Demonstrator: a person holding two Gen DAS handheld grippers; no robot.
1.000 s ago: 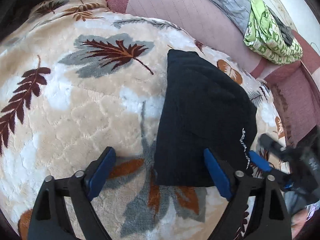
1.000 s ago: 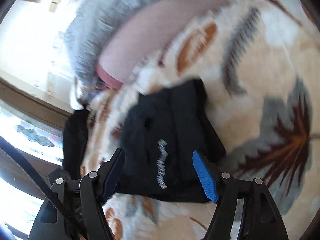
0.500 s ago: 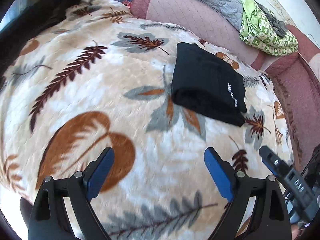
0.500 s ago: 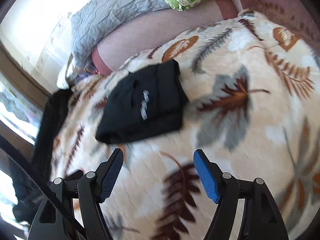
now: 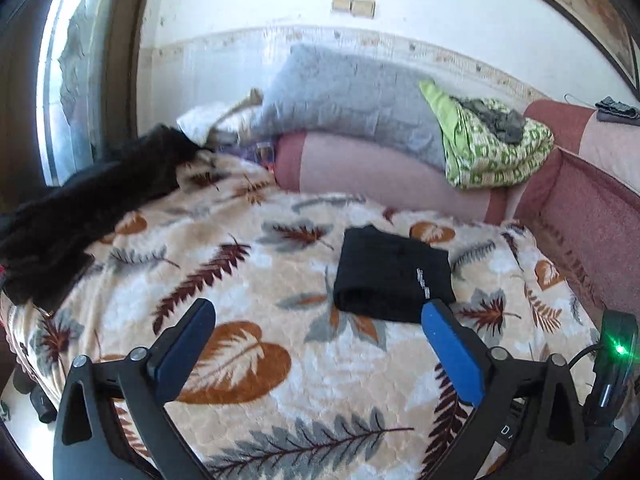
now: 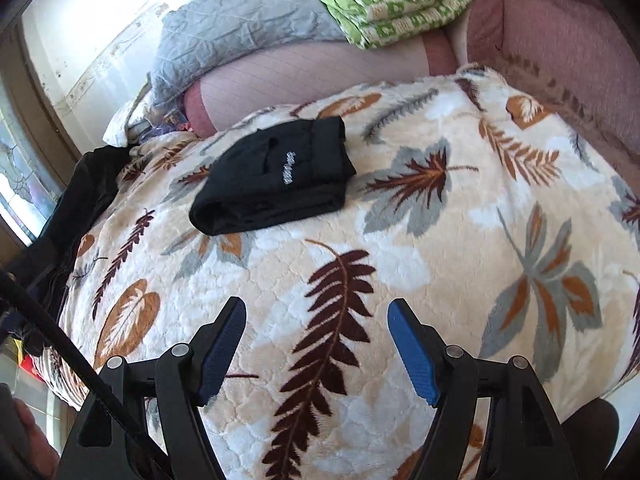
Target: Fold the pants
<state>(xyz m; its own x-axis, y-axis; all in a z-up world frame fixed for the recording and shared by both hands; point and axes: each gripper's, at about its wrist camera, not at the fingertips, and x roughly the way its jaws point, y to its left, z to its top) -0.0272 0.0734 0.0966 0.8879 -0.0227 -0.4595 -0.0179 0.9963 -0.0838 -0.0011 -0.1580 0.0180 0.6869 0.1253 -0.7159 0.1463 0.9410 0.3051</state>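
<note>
The black pants (image 5: 390, 276) lie folded into a compact rectangle with small white lettering on top, on the leaf-patterned blanket (image 5: 240, 280). In the right wrist view the pants (image 6: 276, 178) sit at upper centre-left. My left gripper (image 5: 318, 314) is open and empty, well back from the pants, with its right fingertip (image 5: 434, 310) just in front of the pants' near edge in the picture. My right gripper (image 6: 316, 310) is open and empty, held above the blanket (image 6: 440, 260) well short of the pants.
A dark garment (image 5: 80, 208) lies at the blanket's left edge. A grey quilt (image 5: 352, 96) and a green patterned folded cloth (image 5: 492, 148) rest on the pink bolster (image 5: 380, 176) at the back. A maroon sofa arm (image 5: 588, 216) bounds the right side.
Both grippers have pulled back and up from the folded pants, which now look smaller and farther. The pants lie still. Both grippers stayed open.
</note>
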